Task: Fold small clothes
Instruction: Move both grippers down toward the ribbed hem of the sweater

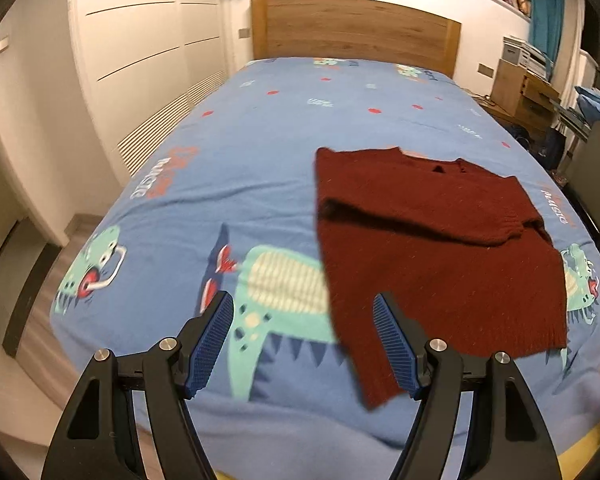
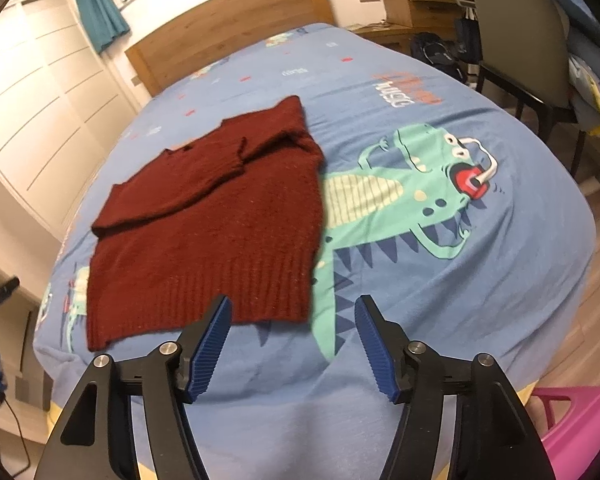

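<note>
A small dark red knitted sweater (image 1: 432, 240) lies flat on the blue dinosaur bedsheet (image 1: 240, 152), both sleeves folded in across its chest, ribbed hem nearest me. It also shows in the right wrist view (image 2: 208, 224). My left gripper (image 1: 302, 304) is open and empty, above the bed's near edge at the sweater's lower left hem corner. My right gripper (image 2: 294, 306) is open and empty, hovering just in front of the hem's right corner. Neither touches the sweater.
A wooden headboard (image 1: 352, 28) stands at the far end, white wardrobes (image 1: 140, 60) on the left. A grey chair (image 2: 516, 36) and a wooden desk (image 2: 416, 0) stand right of the bed. A pink plastic object (image 2: 580, 420) sits at the near right.
</note>
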